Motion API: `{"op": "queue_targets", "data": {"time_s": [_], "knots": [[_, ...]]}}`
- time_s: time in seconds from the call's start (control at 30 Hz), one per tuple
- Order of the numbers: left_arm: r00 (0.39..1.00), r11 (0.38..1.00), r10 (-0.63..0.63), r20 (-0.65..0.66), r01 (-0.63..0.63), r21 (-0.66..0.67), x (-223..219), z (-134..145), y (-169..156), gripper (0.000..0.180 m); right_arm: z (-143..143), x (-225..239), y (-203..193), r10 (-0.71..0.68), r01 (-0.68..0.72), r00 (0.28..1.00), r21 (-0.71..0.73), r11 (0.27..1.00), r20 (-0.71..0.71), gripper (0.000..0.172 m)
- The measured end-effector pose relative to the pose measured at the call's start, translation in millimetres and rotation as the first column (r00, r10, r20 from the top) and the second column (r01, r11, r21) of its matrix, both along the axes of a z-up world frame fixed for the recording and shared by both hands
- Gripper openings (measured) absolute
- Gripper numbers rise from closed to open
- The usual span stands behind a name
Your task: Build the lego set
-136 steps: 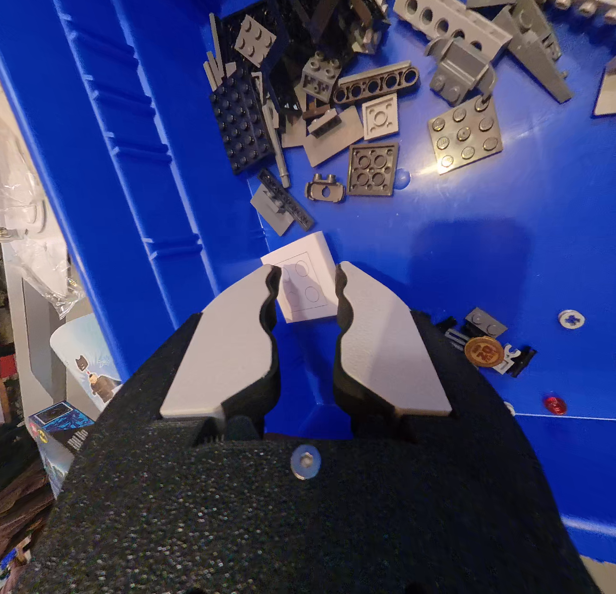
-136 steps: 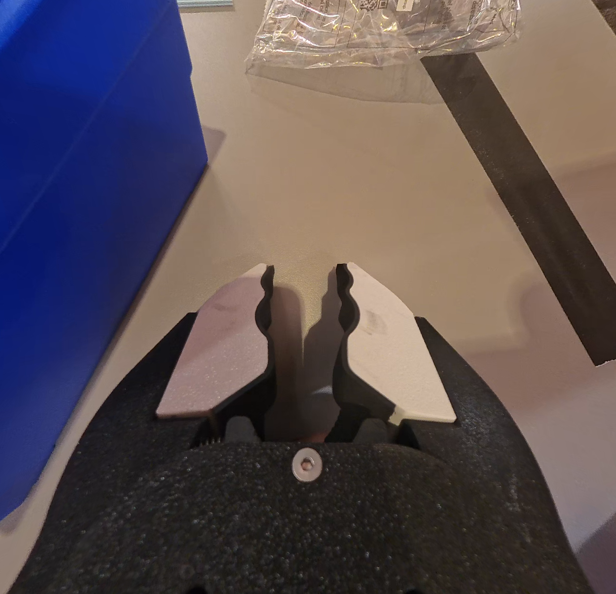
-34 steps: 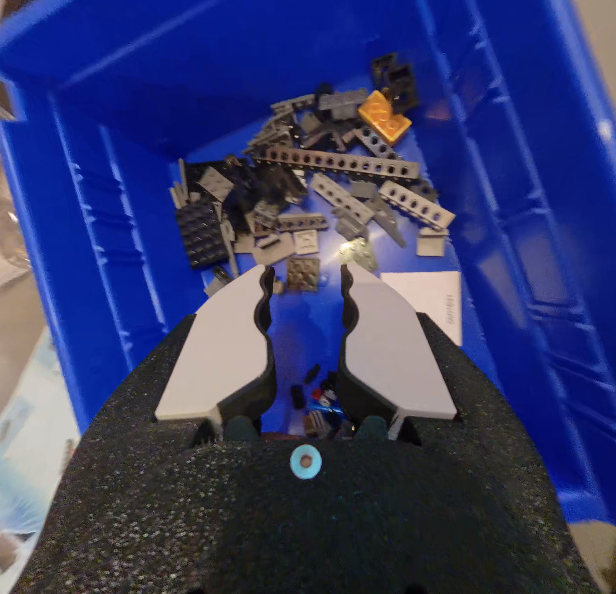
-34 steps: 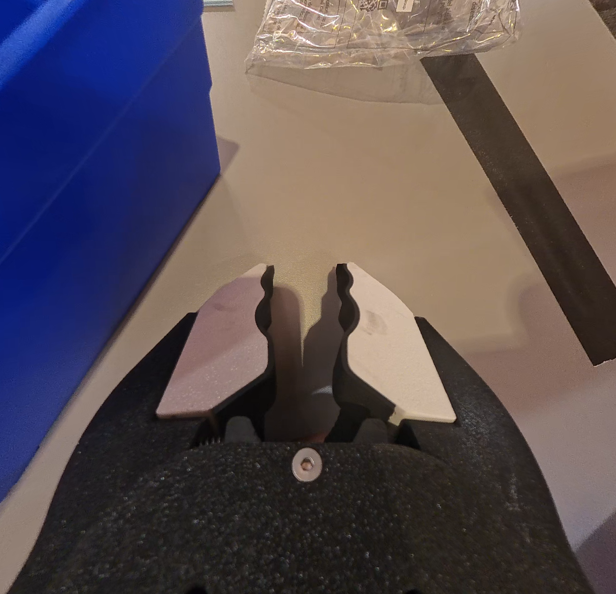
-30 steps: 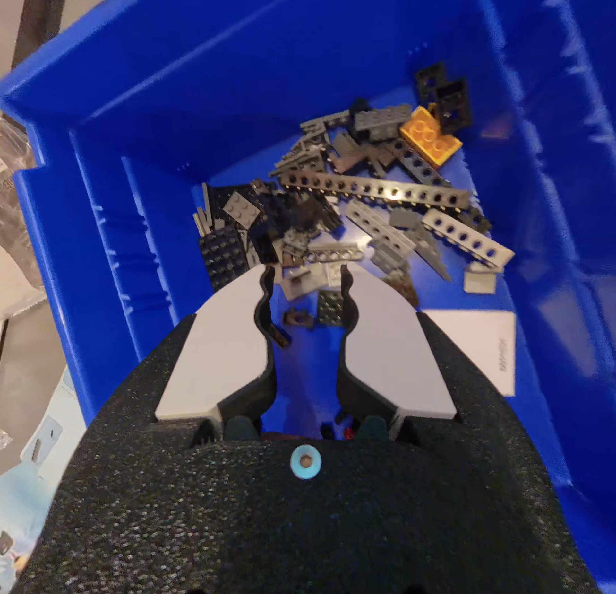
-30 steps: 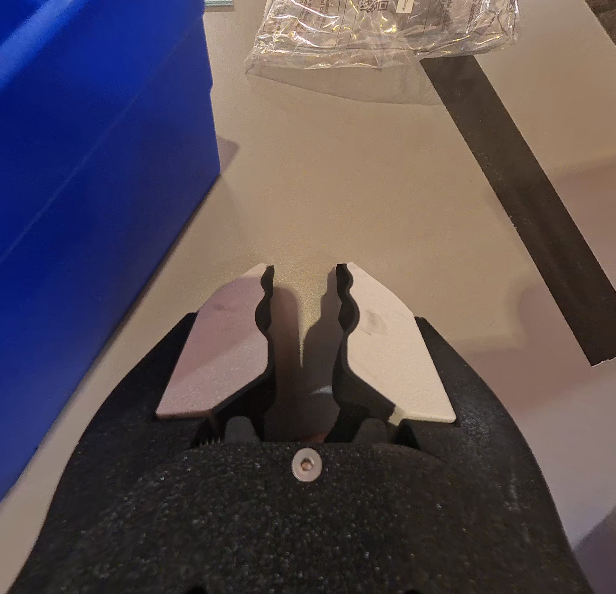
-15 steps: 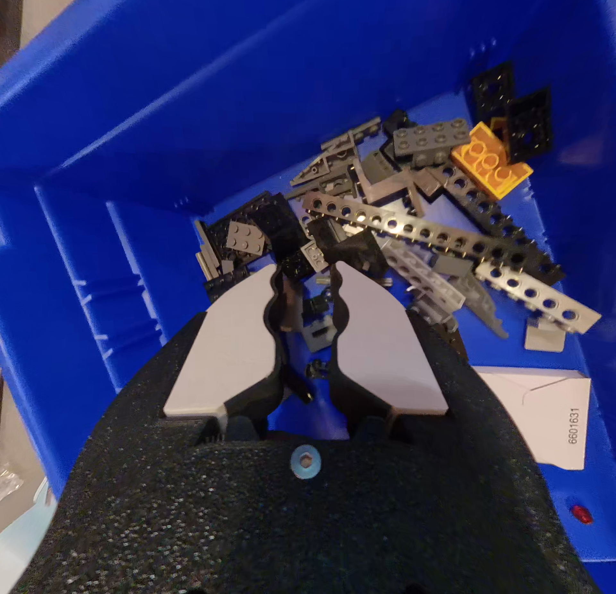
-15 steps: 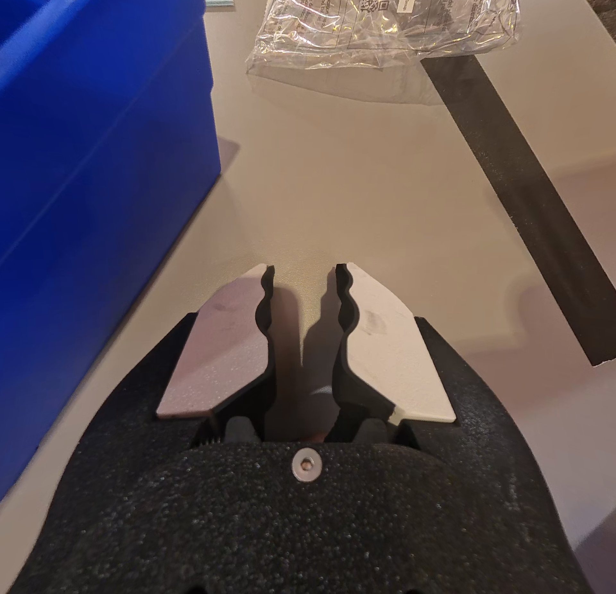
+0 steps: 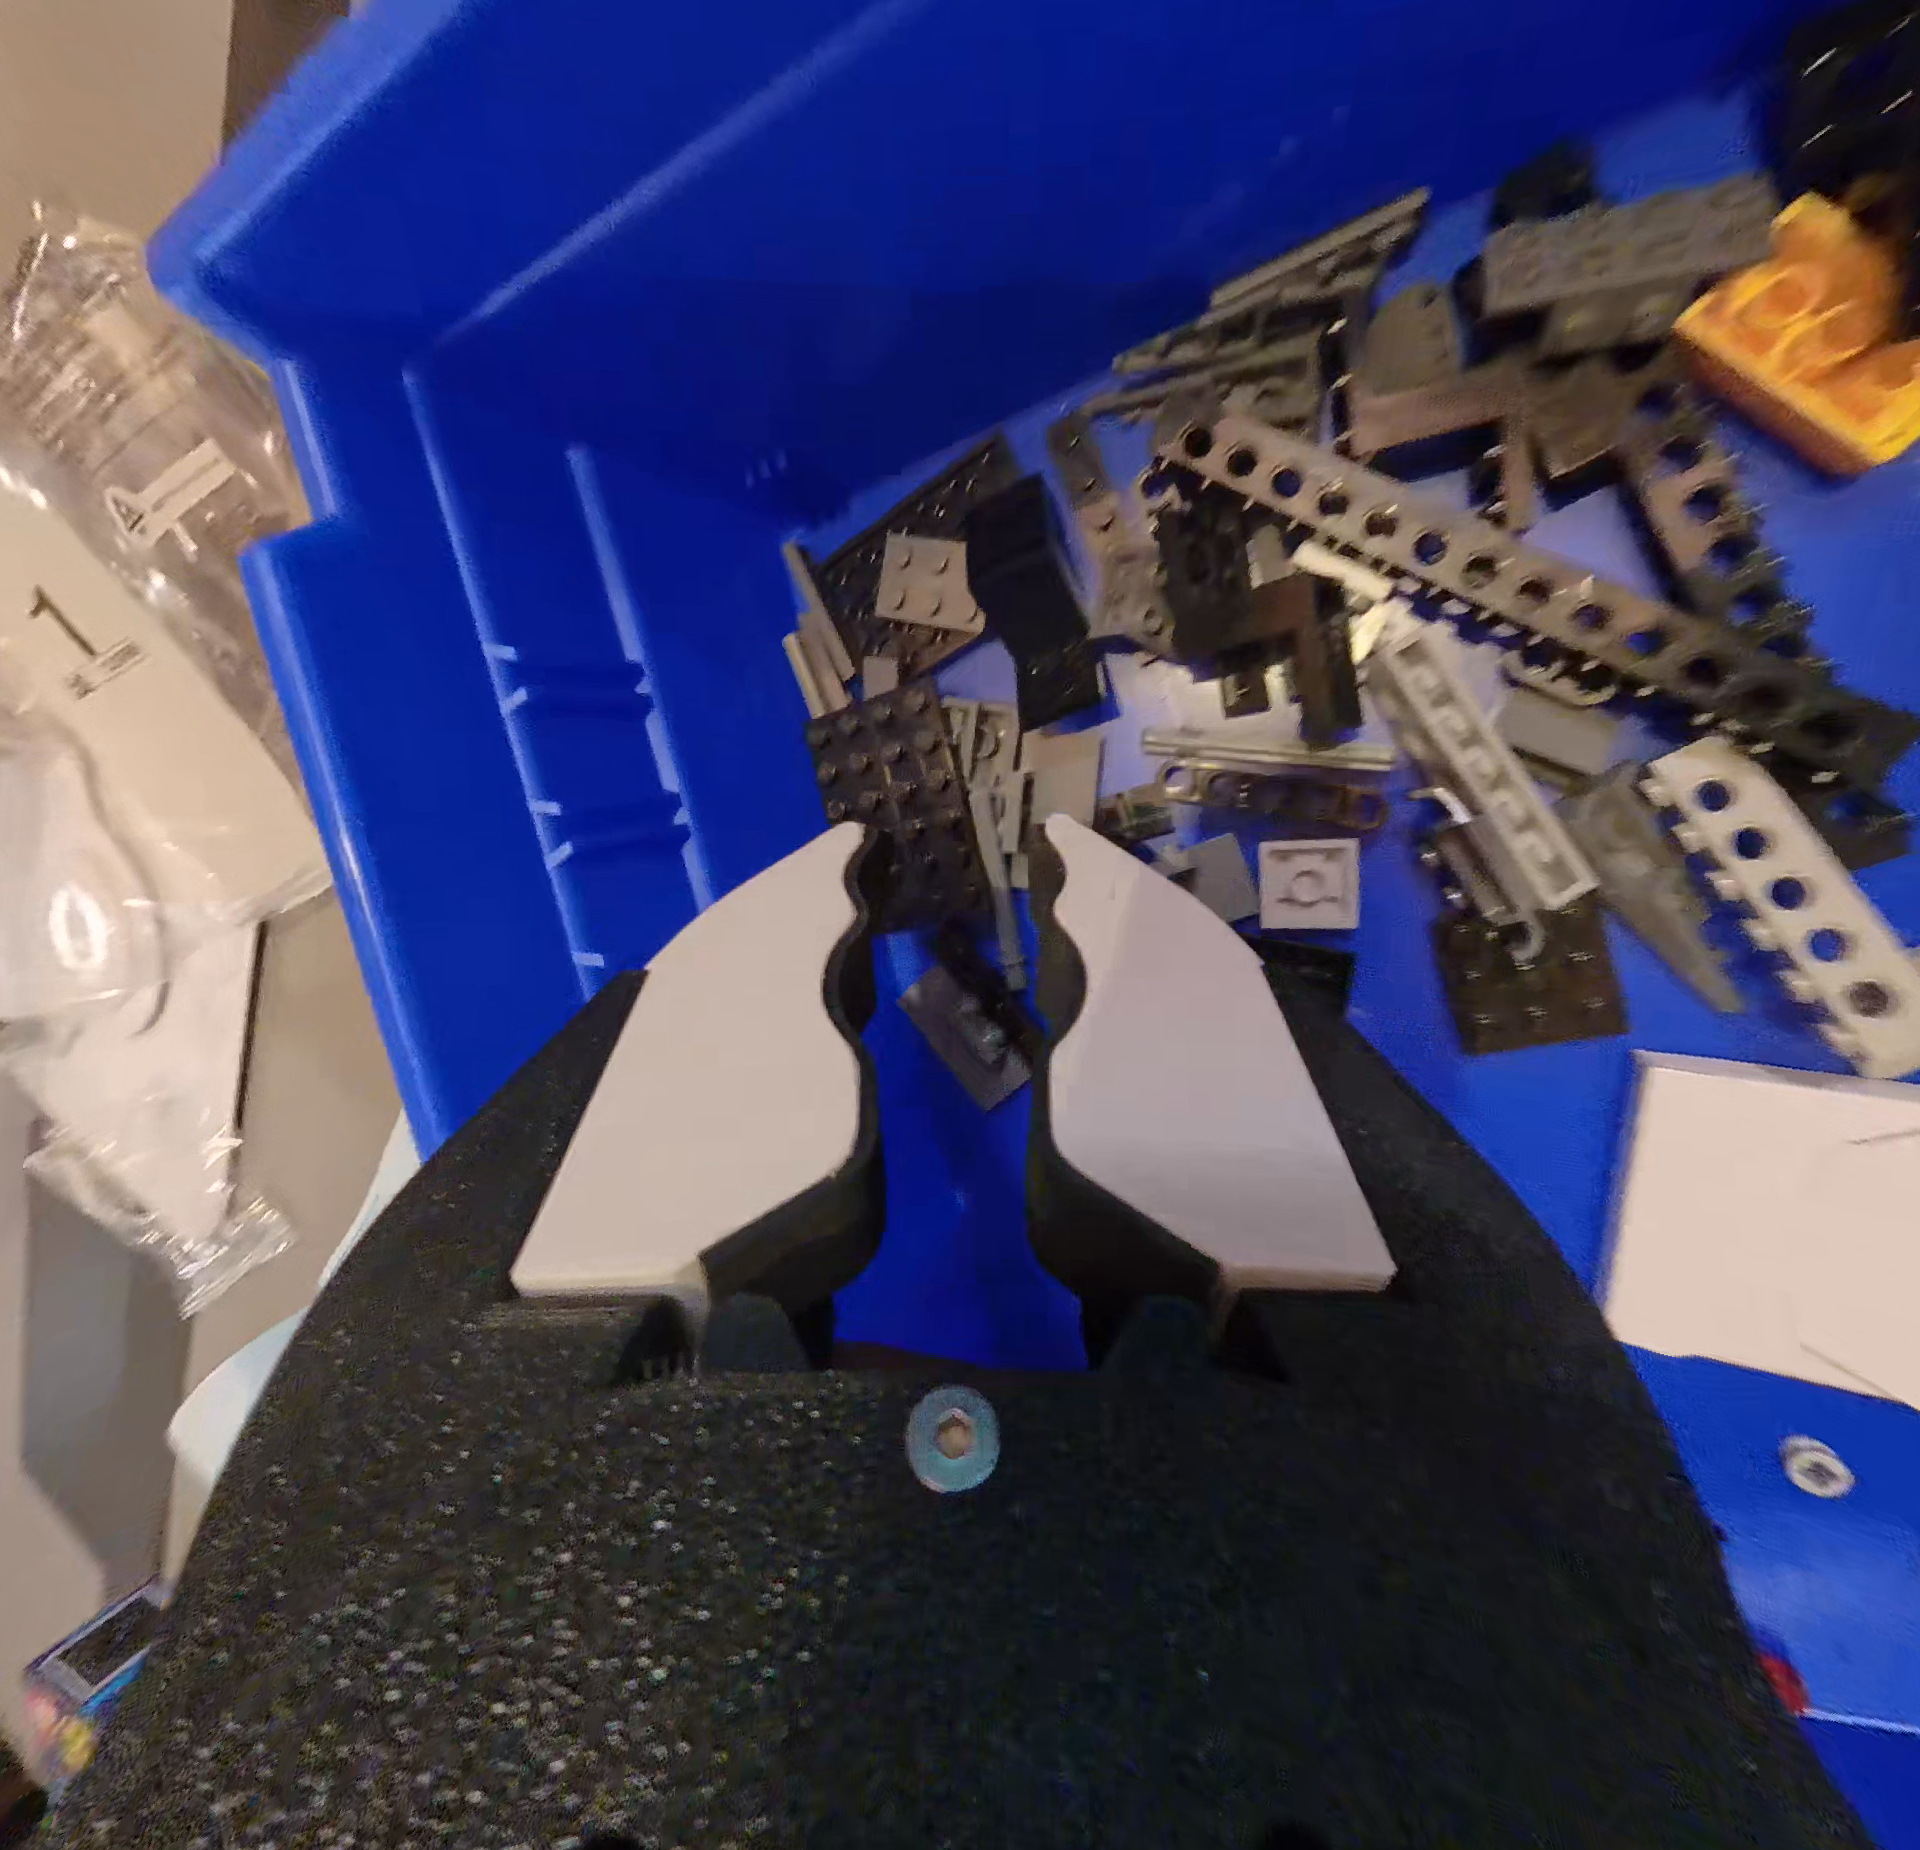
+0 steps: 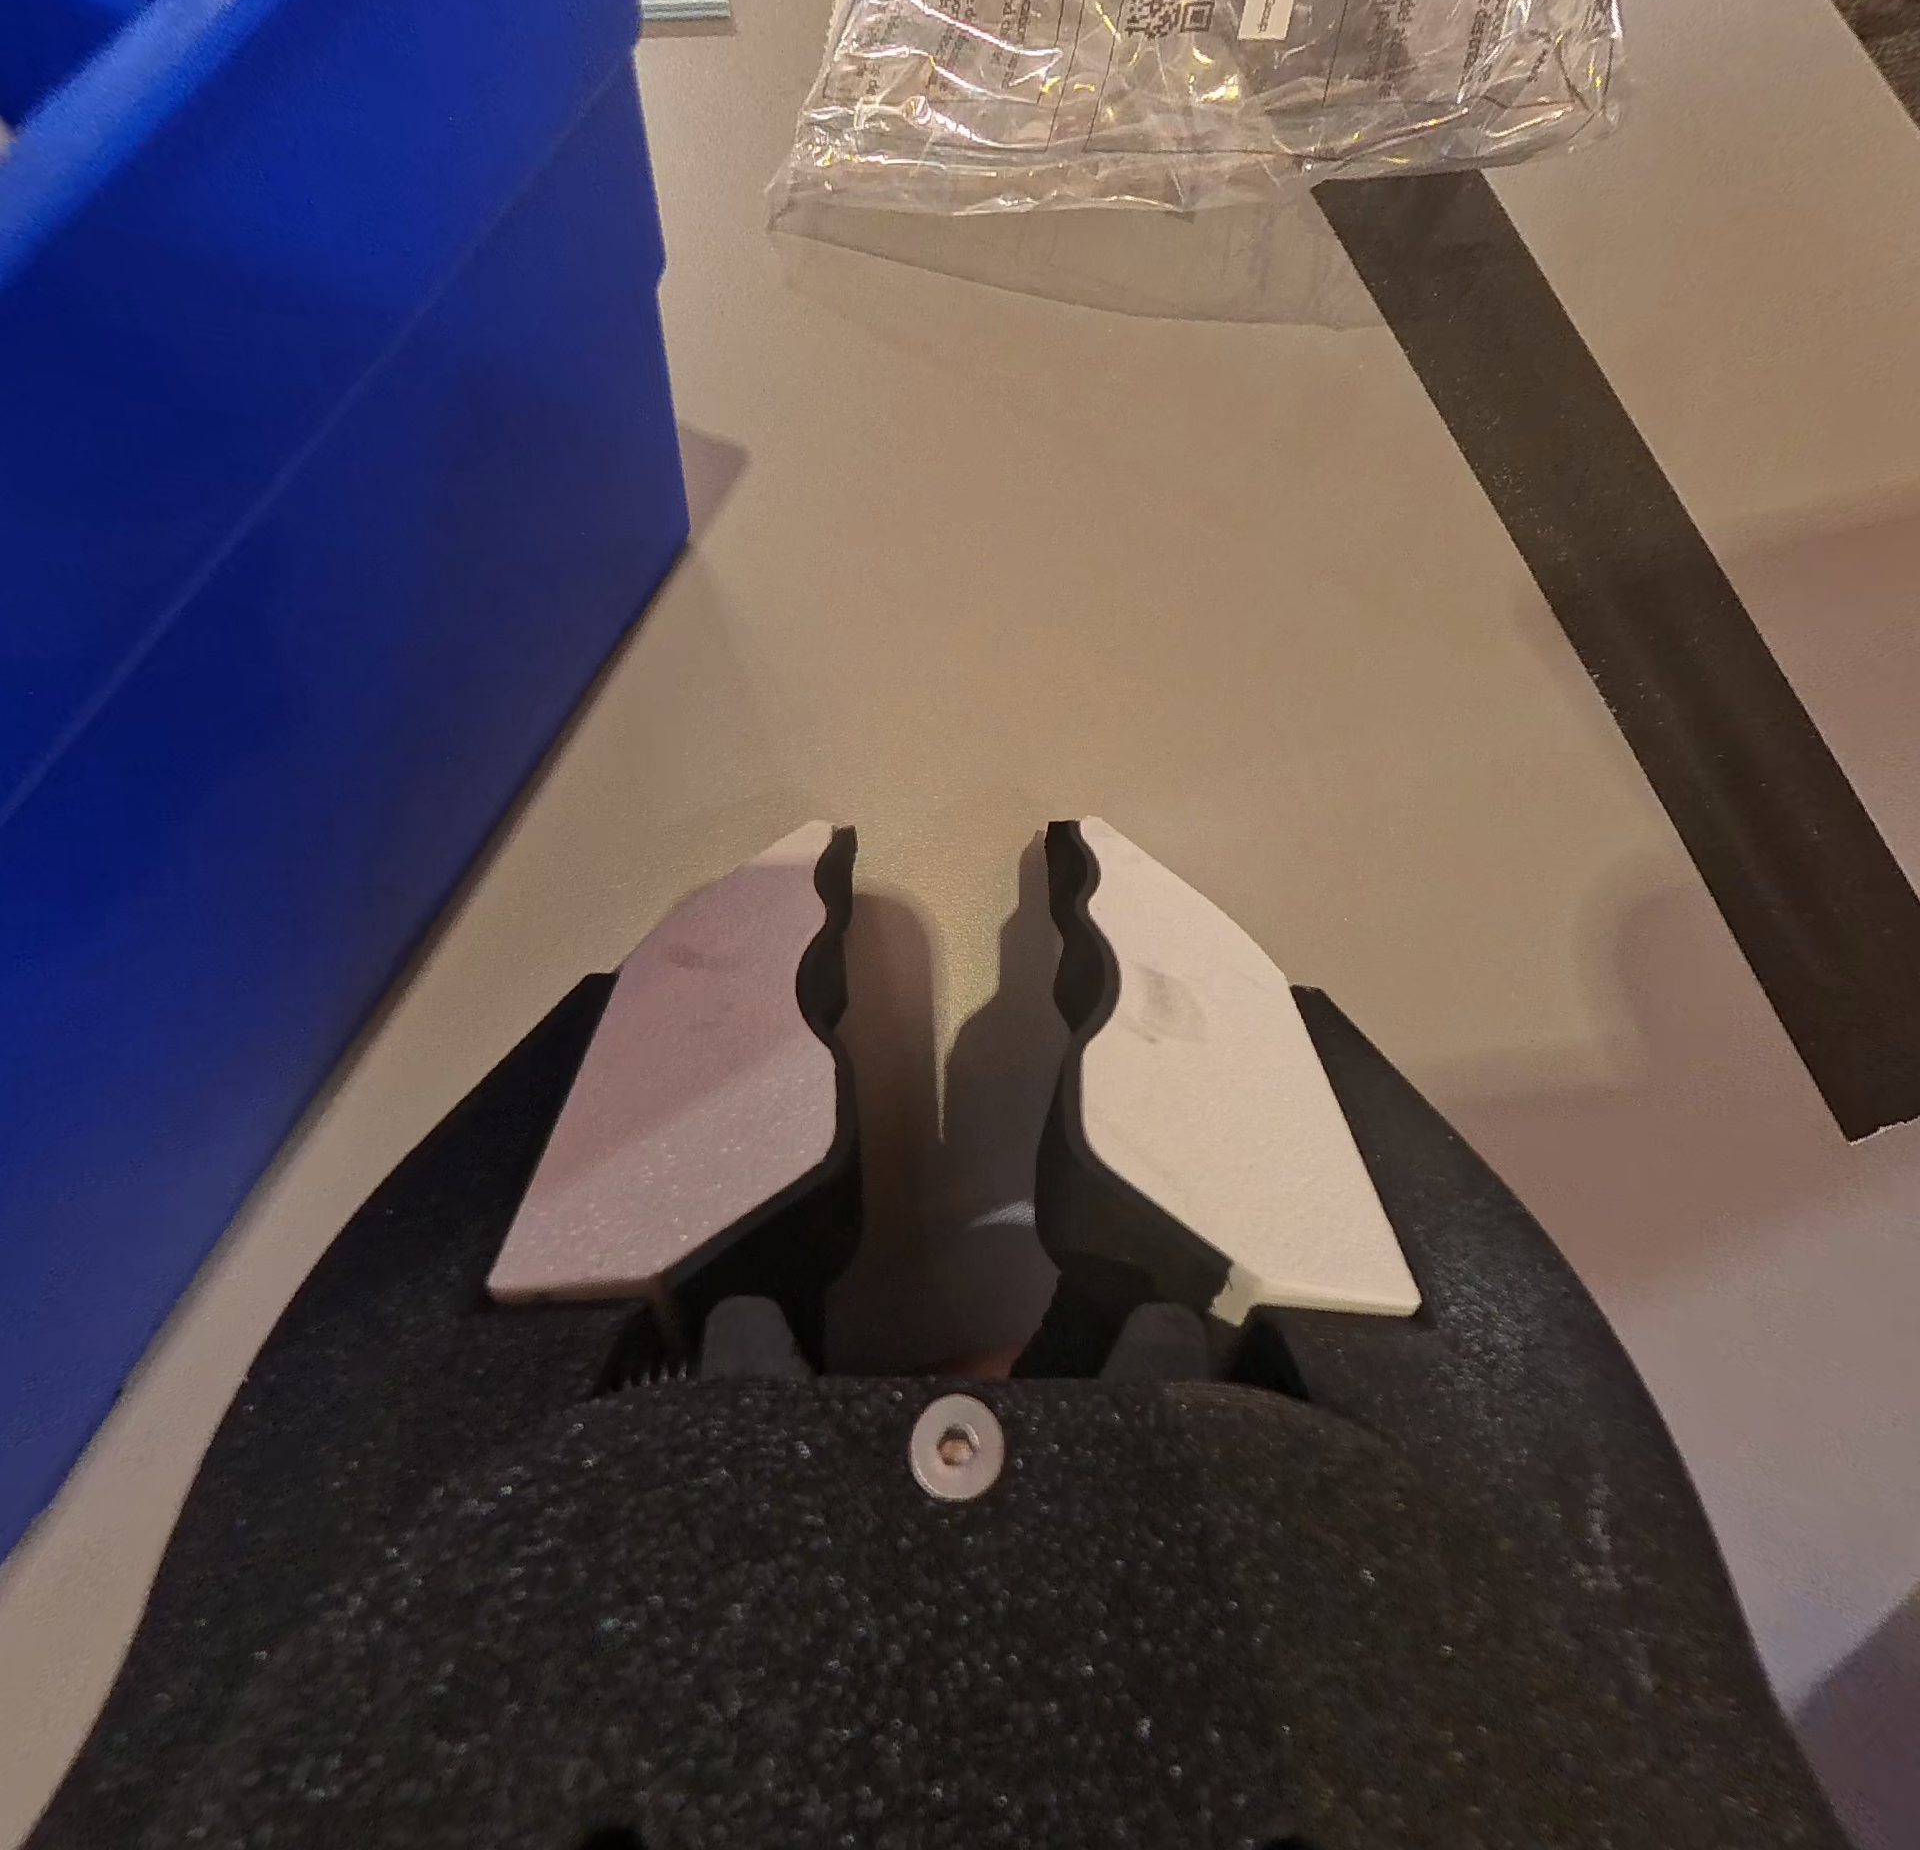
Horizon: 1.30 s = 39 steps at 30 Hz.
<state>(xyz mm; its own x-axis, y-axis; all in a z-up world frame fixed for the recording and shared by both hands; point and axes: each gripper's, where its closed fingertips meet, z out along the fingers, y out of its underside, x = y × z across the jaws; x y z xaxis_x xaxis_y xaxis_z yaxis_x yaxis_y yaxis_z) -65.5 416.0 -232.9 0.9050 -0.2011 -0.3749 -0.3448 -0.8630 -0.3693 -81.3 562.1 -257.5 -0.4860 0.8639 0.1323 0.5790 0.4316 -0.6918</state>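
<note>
My left gripper (image 9: pixel 951 844) is inside a blue bin (image 9: pixel 727 242), over a heap of grey and black building bricks. Its jaws stand apart with nothing pressed between the pads. Seen between the fingertips, on the bin floor, are a black studded plate (image 9: pixel 894 792) and a thin grey rod (image 9: pixel 1000 886). A long grey holed beam (image 9: pixel 1455 574) and an orange brick (image 9: pixel 1808 366) lie farther right. The view is motion-blurred. My right gripper (image 10: pixel 951 839) is open and empty, low over the beige table (image 10: pixel 1039 553), beside the bin's outer wall (image 10: pixel 312 450).
A white paper card (image 9: pixel 1766 1198) lies on the bin floor at right. Clear plastic bags lie outside the bin on the left (image 9: pixel 104 761) and ahead of the right gripper (image 10: pixel 1195 65). A black strip (image 10: pixel 1662 605) runs across the table at right. From the left gripper's tips to the orange brick (image 9: pixel 1808 366) is close to 12 centimeters.
My left gripper's jaws narrowed on nothing, and it swung left and lower towards the black plate by the bin's left wall. The right gripper has not moved.
</note>
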Motion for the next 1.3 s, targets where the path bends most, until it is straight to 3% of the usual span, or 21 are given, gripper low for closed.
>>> {"op": "queue_targets", "data": {"time_s": [0.17, 0.3, 0.53, 0.77, 0.87, 1.03, 1.3], "knots": [[0.991, 0.999, 0.029, -0.127, -0.032, -0.025, -13, -5, 2, 0.019, 0, 0, 0, 0.0, 0.0, 1.0, 0.003, 1.0, -0.002, 0.037], [0.972, 0.998, -0.011, -0.233, -0.005, -0.07, -15, -9, 1, 0.022, 0, 0, 0, 0.001, -0.001, 1.0, 0.002, 1.0, -0.001, 0.037], [0.95, 0.995, -0.065, -0.306, 0.039, -0.092, -16, -7, 5, 0.025, 0, 0, 0, 0.0, 0.0, 1.0, 0.003, 1.0, -0.002, 0.037], [0.931, 0.998, -0.033, -0.364, 0.014, -0.053, -28, 7, 12, 0.03, 0, 0, 0, 0.0, 0.0, 1.0, 0.004, 1.0, -0.003, 0.037], [0.913, 1.0, -0.011, -0.407, 0.001, -0.024, -35, 18, 13, 0.022, 0, 0, 0, 0.0, 0.0, 1.0, 0.004, 1.0, -0.003, 0.037], [0.908, 0.999, -0.019, -0.418, 0.006, -0.033, -38, 19, 11, 0.02, 0, 0, 0, 0.0, 0.0, 1.0, 0.005, 1.0, -0.004, 0.037], [0.944, 0.987, -0.11, -0.312, 0.068, -0.143, -26, 4, -8, 0.029, 0, 0, 0, 0.001, -0.001, 1.0, 0.003, 1.0, -0.003, 0.037]]}}
